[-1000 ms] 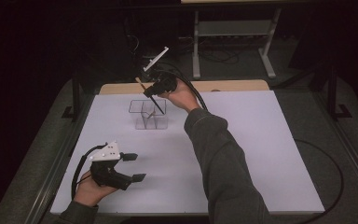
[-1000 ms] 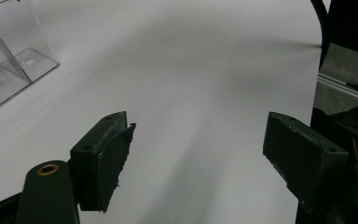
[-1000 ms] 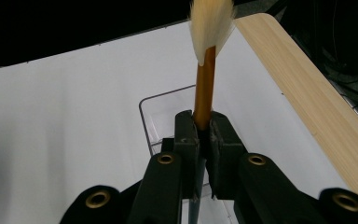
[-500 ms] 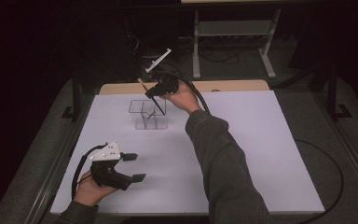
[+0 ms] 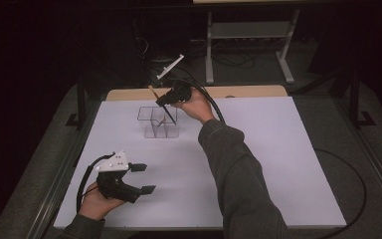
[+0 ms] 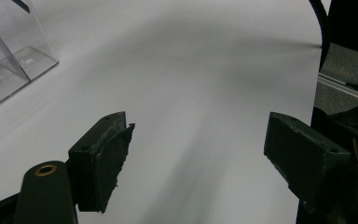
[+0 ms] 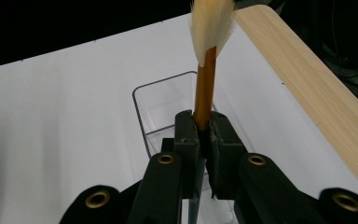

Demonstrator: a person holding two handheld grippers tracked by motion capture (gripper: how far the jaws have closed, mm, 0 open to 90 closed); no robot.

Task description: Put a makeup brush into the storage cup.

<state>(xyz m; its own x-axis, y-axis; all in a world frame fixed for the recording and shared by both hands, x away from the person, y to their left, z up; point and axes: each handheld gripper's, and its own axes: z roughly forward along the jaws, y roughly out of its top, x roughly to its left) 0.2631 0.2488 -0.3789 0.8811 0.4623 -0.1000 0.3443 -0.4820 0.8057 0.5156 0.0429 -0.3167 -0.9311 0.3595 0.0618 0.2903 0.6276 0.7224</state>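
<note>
Jaws: right gripper (image 7: 204,135) pinches the brush (image 7: 206,88) by its wooden handle; left gripper (image 6: 198,154) stands spread wide with nothing between the pads

High view, right: the right gripper (image 5: 165,100) hangs over the clear box (image 5: 158,122) near the far edge of the white table (image 5: 278,164); the brush (image 5: 154,92) slants through it, lower end dipping into the box, upper end pointing up and away; the forearm reaches in from the bottom; a black cable (image 5: 214,102) trails back from the gripper

High view, left: the left gripper (image 5: 138,178) rests in the hand at the near left of the table, well apart from the box; grey plate on top

Left gripper view: bare white table between the two pads; a corner of the box (image 6: 9,60) at upper left, its dividers visible

Right gripper view: the pads are pressed on the handle; pale bristles (image 7: 213,25) at the far end; the box (image 7: 163,112) lies just beyond the pads; a wooden strip (image 7: 317,93) runs along the table's edge at right
</note>
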